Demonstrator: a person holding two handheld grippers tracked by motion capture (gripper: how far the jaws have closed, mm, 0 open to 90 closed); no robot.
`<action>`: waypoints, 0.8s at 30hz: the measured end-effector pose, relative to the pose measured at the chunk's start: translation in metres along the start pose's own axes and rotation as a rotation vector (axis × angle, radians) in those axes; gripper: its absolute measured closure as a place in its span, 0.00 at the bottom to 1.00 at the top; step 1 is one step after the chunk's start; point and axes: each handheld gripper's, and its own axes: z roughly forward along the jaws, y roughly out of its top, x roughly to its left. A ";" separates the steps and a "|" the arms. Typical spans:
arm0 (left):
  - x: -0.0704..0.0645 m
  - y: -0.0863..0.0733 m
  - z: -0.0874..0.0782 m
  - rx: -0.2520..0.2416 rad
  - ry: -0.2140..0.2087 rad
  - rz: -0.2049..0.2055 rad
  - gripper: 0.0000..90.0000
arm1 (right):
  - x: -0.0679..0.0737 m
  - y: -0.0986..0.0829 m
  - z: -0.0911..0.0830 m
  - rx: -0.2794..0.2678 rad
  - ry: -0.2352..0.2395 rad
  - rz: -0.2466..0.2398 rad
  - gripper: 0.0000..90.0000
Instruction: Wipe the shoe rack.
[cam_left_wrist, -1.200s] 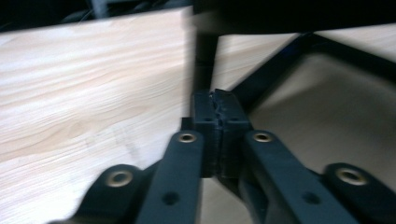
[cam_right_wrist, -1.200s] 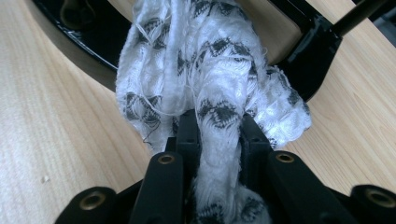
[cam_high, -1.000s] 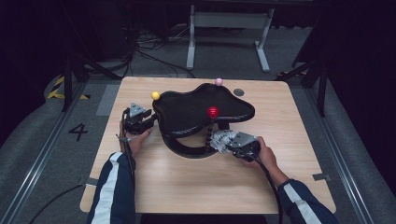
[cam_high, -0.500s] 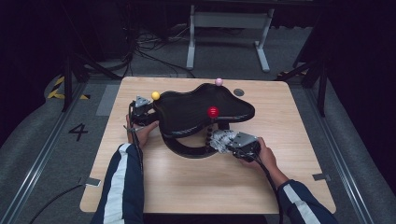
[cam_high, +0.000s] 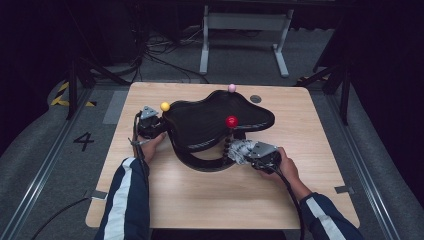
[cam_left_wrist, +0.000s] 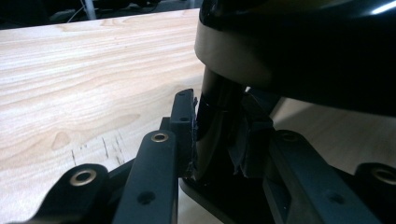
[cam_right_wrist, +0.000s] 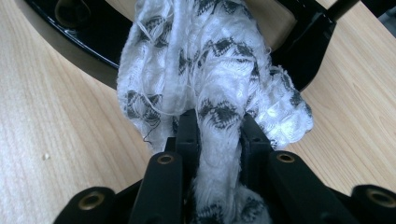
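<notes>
While the high view looks down on the wooden surface (cam_high: 210, 200), one black stand (cam_high: 210, 122) with a wavy top and a curved base sits at its middle, with three balls: a red one (cam_high: 231, 121) on the top, a yellow one (cam_high: 165, 106) at its left edge and a pink one (cam_high: 231, 88) at its far edge. One left gripper (cam_high: 150, 122) is at the stand's left side; one right gripper (cam_high: 250, 152) holds a cloth (cam_high: 239, 150) against the base on the right. A dark disc (cam_high: 255, 98) lies near the far edge. Beyond the surface are grey floor, cables, a metal frame (cam_high: 245, 30) and a painted 4 (cam_high: 83, 141).

Seen from the left gripper view, the jaws pinch the stand's black post (cam_left_wrist: 217, 121) under the top, wood grain running beside it.

Seen from the right gripper view, the jaws pinch the white, grey-patterned cloth (cam_right_wrist: 219, 93), which bunches up against the glossy base (cam_right_wrist: 70, 32).
</notes>
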 end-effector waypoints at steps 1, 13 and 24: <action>-0.002 -0.001 -0.001 -0.006 0.001 0.002 0.81 | -0.001 0.000 -0.001 0.004 -0.001 -0.009 0.83; -0.023 -0.016 -0.036 0.051 -0.042 0.109 0.79 | -0.001 -0.013 -0.011 -0.018 0.017 -0.035 0.83; -0.016 -0.023 -0.028 0.030 -0.059 0.101 0.77 | 0.019 0.003 -0.021 -0.055 0.071 -0.060 0.84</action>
